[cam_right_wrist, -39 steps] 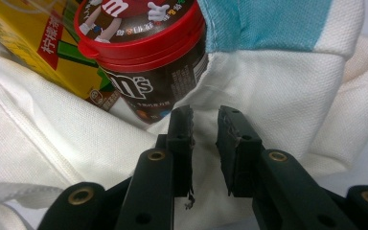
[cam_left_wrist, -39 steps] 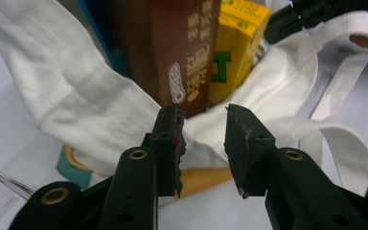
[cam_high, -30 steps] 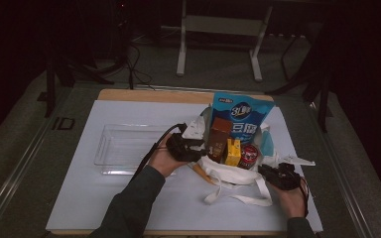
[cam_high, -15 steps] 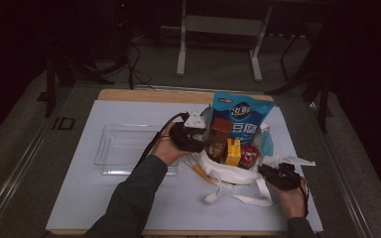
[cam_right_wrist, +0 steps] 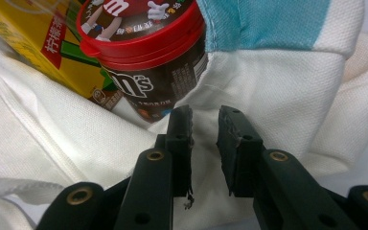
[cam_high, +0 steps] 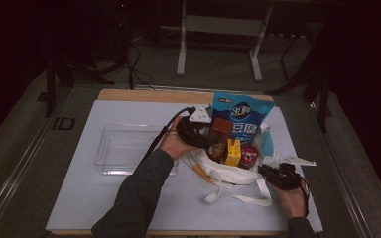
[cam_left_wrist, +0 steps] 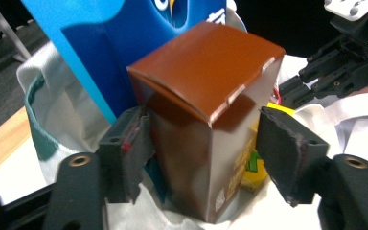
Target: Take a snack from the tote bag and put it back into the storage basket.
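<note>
L gripper [cam_left_wrist: 206, 158] has just been opening: jaws wide now, w/ the tall brown cardboard carton [cam_left_wrist: 206, 120] between them, L pad just touching or barely off its side, R pad clearly apart, so no squeeze. Carton stands upright inside the white canvas tote bag w/ teal lining [cam_left_wrist: 62, 124], right in front of the big blue snack pouch [cam_left_wrist: 100, 33]. In the high view the L gripper [cam_high: 198, 136] sits at the bag's left edge, forearm in a dark sleeve [cam_high: 139, 198] coming from below. R gripper [cam_right_wrist: 203, 139] has jaws nearly together, a fold of the bag's white cloth pinched between the pads; just beyond it a red-lidded brown candy tub [cam_right_wrist: 148, 62] & a yellow drink box [cam_right_wrist: 43, 48] lean in the bag. Clear plastic tray [cam_high: 124, 148] lies left of the bag on the white table sheet [cam_high: 79, 198]
</note>
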Available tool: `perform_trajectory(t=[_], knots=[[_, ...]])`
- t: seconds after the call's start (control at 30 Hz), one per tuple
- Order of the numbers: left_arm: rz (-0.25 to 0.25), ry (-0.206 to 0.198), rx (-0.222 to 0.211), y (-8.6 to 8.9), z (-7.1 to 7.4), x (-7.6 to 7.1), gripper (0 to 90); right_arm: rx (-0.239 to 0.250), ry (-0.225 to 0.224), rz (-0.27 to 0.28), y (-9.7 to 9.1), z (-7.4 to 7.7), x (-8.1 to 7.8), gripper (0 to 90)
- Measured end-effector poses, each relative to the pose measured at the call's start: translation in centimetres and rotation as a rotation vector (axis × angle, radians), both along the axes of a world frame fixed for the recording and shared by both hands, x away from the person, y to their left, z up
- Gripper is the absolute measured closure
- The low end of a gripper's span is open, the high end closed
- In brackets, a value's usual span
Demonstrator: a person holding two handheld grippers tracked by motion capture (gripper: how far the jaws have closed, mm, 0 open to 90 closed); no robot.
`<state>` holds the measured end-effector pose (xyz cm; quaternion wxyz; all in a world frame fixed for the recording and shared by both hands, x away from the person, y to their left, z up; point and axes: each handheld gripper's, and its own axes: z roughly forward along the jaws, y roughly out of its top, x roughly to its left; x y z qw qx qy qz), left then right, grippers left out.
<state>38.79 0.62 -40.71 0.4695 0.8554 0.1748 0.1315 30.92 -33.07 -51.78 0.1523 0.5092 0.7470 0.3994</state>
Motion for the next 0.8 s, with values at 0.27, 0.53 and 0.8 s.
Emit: perform_trajectory(t=[0.27,0.53,0.8], knots=[[-0.037,0.033,-0.01,0.1,0.2,1.2,33.1,0.005,0.002,0.002,-0.1,0.0,0.0,74.5],[-0.068,0.072,-0.039,-0.5,0.0,2.3,24.6,0.009,0.002,0.004,-0.1,0.0,0.0,74.0],[-0.039,0.05,-0.018,-1.1,-0.1,1.8,26.9,0.016,0.005,0.005,-0.2,-0.1,-0.1,73.6]])
